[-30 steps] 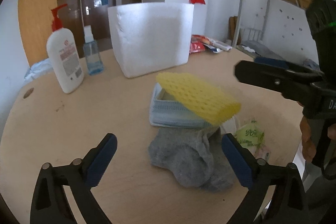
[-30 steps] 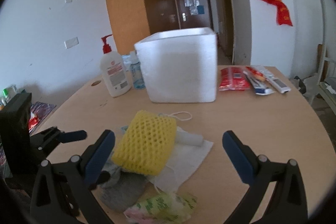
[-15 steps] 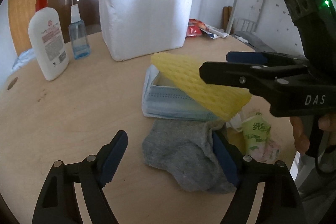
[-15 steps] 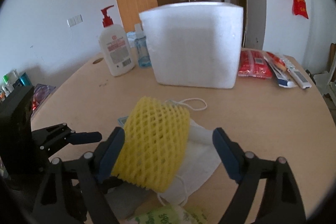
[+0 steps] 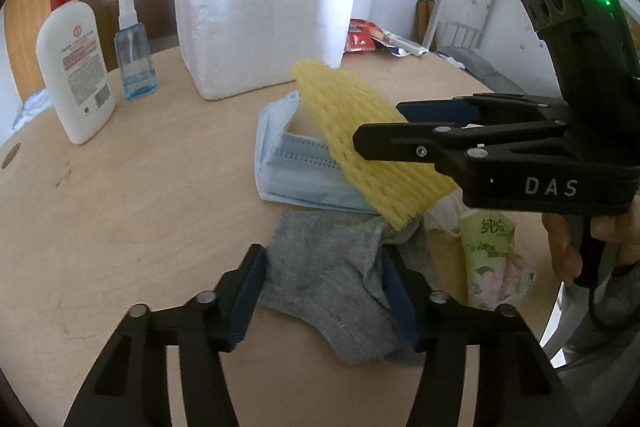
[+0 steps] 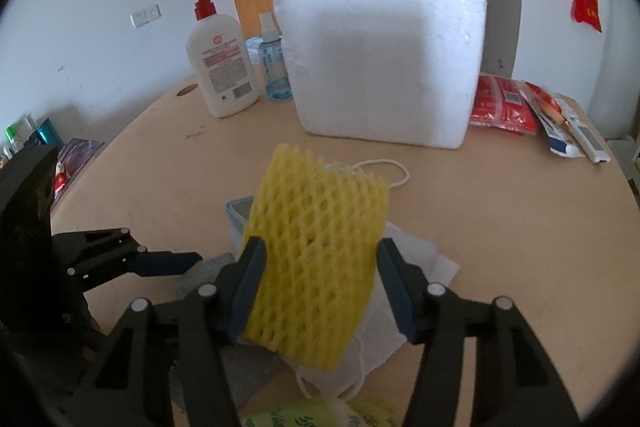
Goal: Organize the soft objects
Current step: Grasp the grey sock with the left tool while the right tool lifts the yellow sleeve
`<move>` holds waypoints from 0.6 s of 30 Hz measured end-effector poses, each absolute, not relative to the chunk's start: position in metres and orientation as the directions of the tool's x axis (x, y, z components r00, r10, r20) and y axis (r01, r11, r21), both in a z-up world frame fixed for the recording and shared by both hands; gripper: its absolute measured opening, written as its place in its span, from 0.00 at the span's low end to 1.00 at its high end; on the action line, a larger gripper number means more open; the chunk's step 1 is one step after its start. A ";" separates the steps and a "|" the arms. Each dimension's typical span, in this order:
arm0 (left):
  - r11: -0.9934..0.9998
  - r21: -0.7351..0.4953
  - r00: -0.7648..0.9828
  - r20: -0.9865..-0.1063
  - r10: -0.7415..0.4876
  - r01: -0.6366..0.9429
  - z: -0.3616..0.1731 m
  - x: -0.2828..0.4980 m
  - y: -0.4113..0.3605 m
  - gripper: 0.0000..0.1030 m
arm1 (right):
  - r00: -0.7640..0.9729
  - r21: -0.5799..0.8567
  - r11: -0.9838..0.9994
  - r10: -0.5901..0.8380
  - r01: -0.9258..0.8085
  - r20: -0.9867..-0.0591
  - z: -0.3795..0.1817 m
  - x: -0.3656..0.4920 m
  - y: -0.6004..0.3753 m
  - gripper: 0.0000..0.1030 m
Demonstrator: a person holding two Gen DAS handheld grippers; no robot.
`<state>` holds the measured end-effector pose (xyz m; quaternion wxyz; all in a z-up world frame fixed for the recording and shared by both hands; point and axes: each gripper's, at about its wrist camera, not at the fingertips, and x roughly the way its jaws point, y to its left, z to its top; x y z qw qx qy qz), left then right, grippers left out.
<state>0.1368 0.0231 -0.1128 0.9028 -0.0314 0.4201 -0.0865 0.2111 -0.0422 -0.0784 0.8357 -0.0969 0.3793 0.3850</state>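
Note:
My left gripper (image 5: 324, 291) has closed around a grey sock (image 5: 332, 275) lying on the round wooden table (image 5: 140, 187); both pads touch its sides. My right gripper (image 6: 318, 279) is shut on a yellow foam net (image 6: 316, 259), which lies tilted over a pack of blue face masks (image 5: 296, 163). The net also shows in the left wrist view (image 5: 360, 139) with the right gripper (image 5: 420, 123) across it. A white foam box (image 6: 380, 59) stands behind, open at the top.
A white pump bottle (image 5: 72, 67) and a small blue spray bottle (image 5: 134, 59) stand at the back left. A green tissue pack (image 5: 492, 251) lies right of the sock. A loose white mask (image 6: 404, 267) lies under the net. Red packets (image 6: 504, 107) lie at the back right.
Both grippers have moved forward and closed: the left onto the grey sock, the right onto the yellow foam net.

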 end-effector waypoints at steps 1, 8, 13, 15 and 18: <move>0.983 -0.130 0.632 -0.753 -0.183 0.131 -0.113 0.137 0.023 0.50 | 0.411 0.133 0.683 0.570 -0.718 -0.711 -0.079 0.211 -0.043 0.51; 0.982 -0.115 0.637 -0.748 -0.183 0.147 -0.109 0.134 0.020 0.31 | 0.405 0.134 0.685 0.564 -0.716 -0.719 -0.082 0.210 -0.044 0.48; 0.984 -0.110 0.643 -0.745 -0.177 0.144 -0.107 0.133 0.022 0.23 | 0.400 0.134 0.685 0.561 -0.716 -0.725 -0.083 0.208 -0.044 0.48; 0.984 -0.110 0.646 -0.743 -0.177 0.143 -0.106 0.130 0.022 0.21 | 0.398 0.143 0.686 0.564 -0.713 -0.723 -0.083 0.209 -0.044 0.48; 0.984 -0.101 0.656 -0.735 -0.174 0.147 -0.104 0.128 0.021 0.19 | 0.408 0.135 0.695 0.556 -0.707 -0.724 -0.084 0.208 -0.045 0.48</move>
